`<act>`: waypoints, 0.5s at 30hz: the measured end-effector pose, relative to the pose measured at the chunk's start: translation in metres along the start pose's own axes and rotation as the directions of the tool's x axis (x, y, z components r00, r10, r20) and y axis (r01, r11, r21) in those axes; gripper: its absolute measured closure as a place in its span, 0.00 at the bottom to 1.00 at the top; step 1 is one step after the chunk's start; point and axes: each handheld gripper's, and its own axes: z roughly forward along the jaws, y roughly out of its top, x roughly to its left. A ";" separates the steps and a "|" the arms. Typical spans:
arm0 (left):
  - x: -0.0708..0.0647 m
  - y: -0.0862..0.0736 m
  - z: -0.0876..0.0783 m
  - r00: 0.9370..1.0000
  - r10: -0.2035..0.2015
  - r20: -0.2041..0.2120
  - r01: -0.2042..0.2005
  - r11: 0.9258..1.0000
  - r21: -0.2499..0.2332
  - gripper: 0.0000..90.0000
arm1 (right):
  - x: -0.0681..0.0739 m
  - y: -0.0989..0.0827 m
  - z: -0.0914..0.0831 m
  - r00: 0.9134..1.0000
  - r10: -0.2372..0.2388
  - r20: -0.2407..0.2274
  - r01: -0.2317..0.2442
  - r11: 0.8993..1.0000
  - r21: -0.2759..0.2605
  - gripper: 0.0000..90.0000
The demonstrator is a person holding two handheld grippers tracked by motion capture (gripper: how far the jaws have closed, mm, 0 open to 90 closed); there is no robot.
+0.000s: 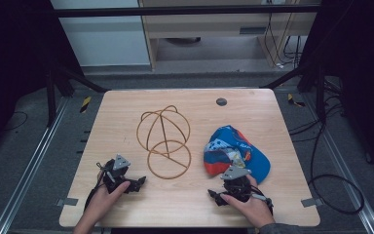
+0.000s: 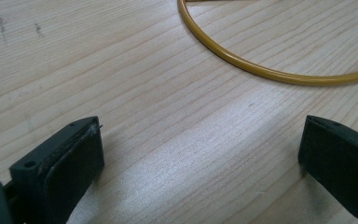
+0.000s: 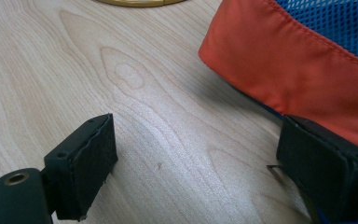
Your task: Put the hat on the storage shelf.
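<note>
Resting released on the worktop (image 1: 126, 105), left tool (image 1: 135, 184) by the wire cap stand (image 1: 164, 141), right tool (image 1: 215, 196) beside the cap (image 1: 233, 151); cap not yet grasped or mounted.

The left gripper (image 1: 135, 184) is black, with a small grey three-cornered plate on top. A thin black cable hangs from it by the person's left hand (image 1: 103, 197). The right gripper (image 1: 216, 196) is black too and has the same grey plate. A black cable and a little silver bit sit by the right hand (image 1: 247, 207). A dark grey sleeve shows at the right wrist. Up close, each jaw is a flat black block with a soft dark pad on its inner side. Small round screw holes sit in the blocks. One right jaw has a thin metal clip at its bottom.
</note>
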 end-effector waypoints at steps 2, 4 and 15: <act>0.000 0.000 0.000 1.000 -0.002 -0.001 0.002 1.000 0.000 0.00 | 0.000 0.000 0.000 1.000 0.000 0.001 0.000 1.000 0.000 0.13; -0.001 0.000 0.000 1.000 -0.003 -0.002 0.003 1.000 0.000 0.00 | 0.001 0.000 0.000 1.000 0.003 0.003 -0.003 1.000 0.001 0.13; -0.001 -0.001 -0.001 1.000 -0.004 -0.003 0.004 1.000 0.001 0.00 | 0.001 0.002 -0.005 1.000 -0.002 0.020 0.002 1.000 0.018 0.12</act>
